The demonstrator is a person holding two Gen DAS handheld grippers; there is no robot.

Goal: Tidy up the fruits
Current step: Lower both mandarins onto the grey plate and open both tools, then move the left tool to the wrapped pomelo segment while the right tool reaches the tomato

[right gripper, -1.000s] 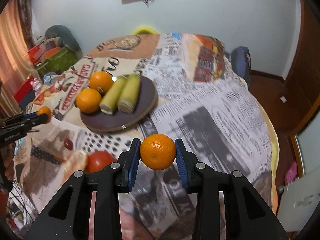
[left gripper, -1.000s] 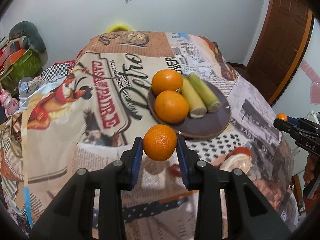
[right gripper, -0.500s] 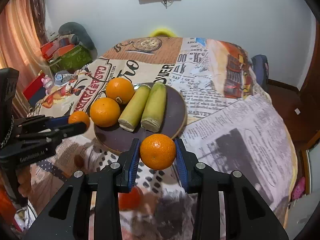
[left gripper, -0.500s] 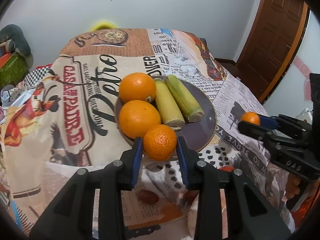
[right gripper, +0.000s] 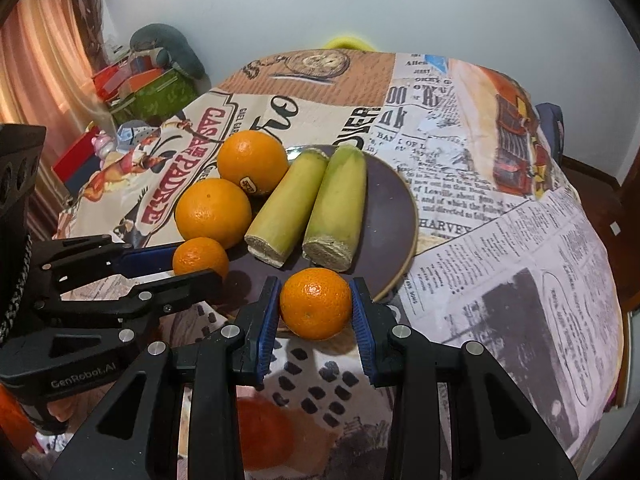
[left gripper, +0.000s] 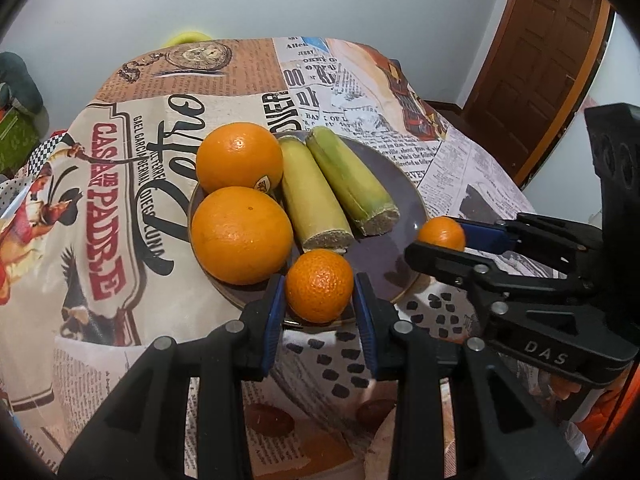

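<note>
So we've got a small orange in each hand right now. The left tongs are pinching 1 mandarin across its middle, blue pads pressed on both sides, and it hangs right over the near edge of the plate. The right tongs are pinching the other mandarin the same way, also at the plate's near rim, on the opposite side from the left one.

Handling-wise, we'd guess these are light and a bit squishy, with loose pebbly skin, so a firm squeeze could bruise them. They're round too, so once let go they could roll off the rim. Holding them across the widest part, like now, looks like the safest spot.

The plate is dark, round and shallow, sitting on the table with its newspaper-print tablecloth. On it are 2 big oranges on the left side, touching each other, 1 with a sticker. Next to them lie 2 cut green-yellow stalks side by side, cut ends facing us. The bare patch left is in front of the stalks and to their right, which we'd say is where both mandarins need to go.
</note>
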